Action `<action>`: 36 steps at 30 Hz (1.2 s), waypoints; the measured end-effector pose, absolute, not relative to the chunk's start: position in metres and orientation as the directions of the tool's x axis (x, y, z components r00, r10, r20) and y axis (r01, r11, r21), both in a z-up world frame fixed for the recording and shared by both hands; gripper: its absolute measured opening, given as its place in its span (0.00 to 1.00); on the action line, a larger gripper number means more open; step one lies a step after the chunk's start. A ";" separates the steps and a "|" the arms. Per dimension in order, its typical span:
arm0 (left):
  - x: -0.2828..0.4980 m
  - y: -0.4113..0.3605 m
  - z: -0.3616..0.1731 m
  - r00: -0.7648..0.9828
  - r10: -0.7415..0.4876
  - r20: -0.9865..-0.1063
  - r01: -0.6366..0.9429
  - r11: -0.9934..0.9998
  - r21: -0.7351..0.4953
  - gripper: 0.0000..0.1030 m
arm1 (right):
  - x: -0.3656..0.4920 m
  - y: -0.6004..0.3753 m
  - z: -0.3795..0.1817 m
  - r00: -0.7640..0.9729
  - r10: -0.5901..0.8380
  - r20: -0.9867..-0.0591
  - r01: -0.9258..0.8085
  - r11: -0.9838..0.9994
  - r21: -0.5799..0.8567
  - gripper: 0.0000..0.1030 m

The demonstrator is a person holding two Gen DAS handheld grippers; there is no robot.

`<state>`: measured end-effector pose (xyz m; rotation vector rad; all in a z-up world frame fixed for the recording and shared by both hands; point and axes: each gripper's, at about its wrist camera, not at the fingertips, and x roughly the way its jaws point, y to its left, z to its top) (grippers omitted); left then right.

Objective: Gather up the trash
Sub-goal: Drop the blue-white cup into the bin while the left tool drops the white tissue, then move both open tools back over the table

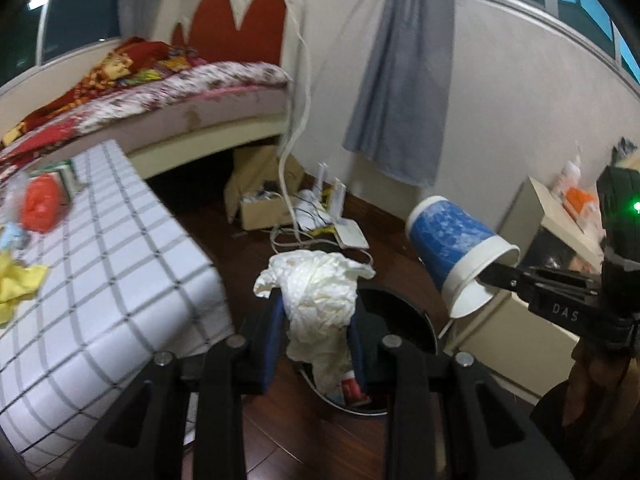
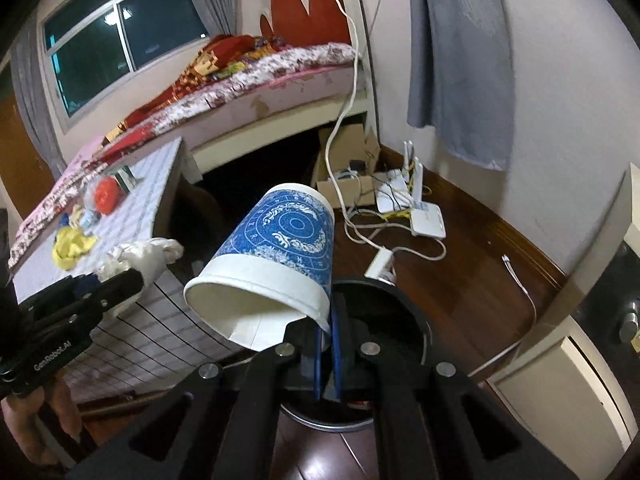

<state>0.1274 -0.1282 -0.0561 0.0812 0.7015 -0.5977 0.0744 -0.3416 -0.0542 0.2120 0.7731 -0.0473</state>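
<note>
My left gripper [image 1: 316,320] is shut on a crumpled white tissue [image 1: 316,292] and holds it above the round black trash bin [image 1: 404,312] on the floor. My right gripper [image 2: 330,328] is shut on the rim of a blue and white paper cup [image 2: 280,256], tilted mouth-down above the same bin [image 2: 400,308]. The cup [image 1: 452,248] and right gripper [image 1: 496,276] show at the right of the left wrist view. The left gripper [image 2: 116,284] with the tissue [image 2: 148,256] shows at the left of the right wrist view. A red item [image 1: 352,390] lies inside the bin.
A table with a checked cloth [image 1: 112,264] stands left of the bin, with yellow [image 1: 16,284], orange [image 1: 40,204] and other scraps on it. Behind are a bed [image 1: 168,92], a cardboard box [image 1: 264,192], routers and cables [image 2: 424,216]. A cabinet [image 2: 568,364] stands at the right.
</note>
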 end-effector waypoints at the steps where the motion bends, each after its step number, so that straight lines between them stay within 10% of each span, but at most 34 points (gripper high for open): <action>1: 0.127 -0.134 -0.059 0.593 -0.496 -0.634 0.552 0.824 -0.128 0.30 | 0.075 -0.345 -0.058 0.708 0.032 -0.706 0.122 0.978 0.167 0.05; 17: 0.165 -0.195 -0.141 0.357 -0.543 -0.760 0.617 0.748 -0.245 0.37 | 0.118 -0.374 -0.151 0.545 0.029 -0.838 0.080 0.993 0.087 0.06; 19: 0.171 -0.195 -0.153 0.330 -0.516 -0.790 0.588 0.767 -0.256 0.82 | 0.125 -0.377 -0.168 0.494 -0.048 -0.868 0.097 0.995 0.001 0.39; 20: 0.171 -0.191 -0.156 0.339 -0.505 -0.794 0.576 0.779 -0.249 0.88 | 0.127 -0.381 -0.175 0.469 -0.068 -0.881 0.116 0.993 -0.015 0.77; 21: 0.171 -0.188 -0.158 0.357 -0.481 -0.801 0.558 0.797 -0.231 0.94 | 0.125 -0.388 -0.180 0.460 -0.080 -0.884 0.142 0.990 -0.015 0.94; 36: 0.152 -0.143 -0.154 0.494 -0.300 -0.816 0.407 0.909 -0.088 0.99 | 0.100 -0.389 -0.170 0.479 -0.160 -0.863 0.252 0.967 -0.039 0.99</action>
